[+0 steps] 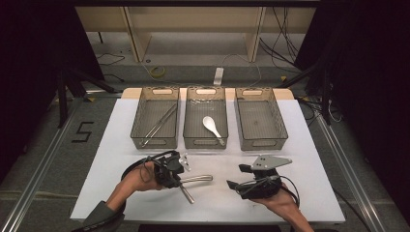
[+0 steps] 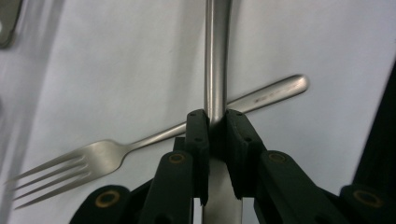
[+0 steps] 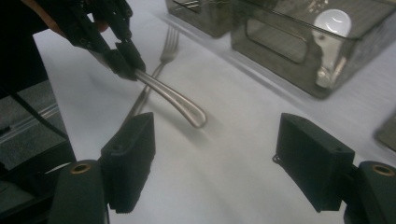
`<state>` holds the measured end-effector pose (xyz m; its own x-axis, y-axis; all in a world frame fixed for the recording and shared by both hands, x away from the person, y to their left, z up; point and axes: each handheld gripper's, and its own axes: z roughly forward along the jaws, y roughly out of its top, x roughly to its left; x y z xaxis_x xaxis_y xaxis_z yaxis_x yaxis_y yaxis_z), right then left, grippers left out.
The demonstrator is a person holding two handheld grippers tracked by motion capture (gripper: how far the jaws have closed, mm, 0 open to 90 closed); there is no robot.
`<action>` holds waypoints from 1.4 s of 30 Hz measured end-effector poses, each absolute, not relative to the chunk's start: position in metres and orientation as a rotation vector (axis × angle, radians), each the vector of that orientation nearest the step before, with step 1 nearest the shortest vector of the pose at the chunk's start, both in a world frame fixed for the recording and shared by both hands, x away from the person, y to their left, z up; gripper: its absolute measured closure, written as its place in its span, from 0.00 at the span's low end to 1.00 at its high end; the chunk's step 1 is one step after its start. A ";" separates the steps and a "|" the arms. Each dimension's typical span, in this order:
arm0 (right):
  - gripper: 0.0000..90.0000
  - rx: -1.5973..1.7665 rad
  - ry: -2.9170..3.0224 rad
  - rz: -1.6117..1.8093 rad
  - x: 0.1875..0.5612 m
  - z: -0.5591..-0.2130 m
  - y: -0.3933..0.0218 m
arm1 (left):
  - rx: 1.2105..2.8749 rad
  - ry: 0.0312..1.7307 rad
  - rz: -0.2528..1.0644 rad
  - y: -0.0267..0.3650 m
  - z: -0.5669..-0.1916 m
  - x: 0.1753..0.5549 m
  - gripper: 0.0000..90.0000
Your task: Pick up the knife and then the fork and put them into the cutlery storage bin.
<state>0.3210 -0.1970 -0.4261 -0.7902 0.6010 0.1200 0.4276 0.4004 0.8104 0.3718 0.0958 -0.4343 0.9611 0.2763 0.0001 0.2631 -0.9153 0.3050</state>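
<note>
My left gripper [image 1: 180, 180] is shut on a metal utensil [image 1: 199, 179], its long handle pointing right and raised a little off the white mat. In the left gripper view the jaws pinch the utensil's neck [image 2: 217, 93]. Under it a steel fork [image 2: 93, 158] lies on the mat and crosses it. The fork [image 1: 187, 194] runs from beside the left hand toward the front edge. My right gripper [image 1: 237, 176] hovers open to the right, nothing between its pads. In the right gripper view the held handle [image 3: 187, 109] and the left gripper [image 3: 126, 65] sit ahead of the wide jaws.
Three mesh baskets stand in a row at the back of the mat. The left one [image 1: 145, 104] holds long metal tongs or sticks, the middle one [image 1: 191, 140] a white spoon [image 1: 211, 124], and the right one [image 1: 278, 121] nothing visible. The table's front edge lies near both hands.
</note>
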 end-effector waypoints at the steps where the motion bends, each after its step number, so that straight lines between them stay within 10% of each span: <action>1: 0.33 0.894 2.471 1.338 0.321 -0.426 -0.193 | 2.801 0.388 0.055 0.094 -0.433 0.370 0.89; 23: 0.37 0.615 2.719 1.168 0.329 -0.447 -0.129 | 2.780 0.254 0.039 0.071 -0.424 0.350 0.89; 42: 0.64 0.391 2.772 1.061 0.319 -0.456 -0.112 | 2.766 0.193 -0.030 0.066 -0.419 0.342 0.89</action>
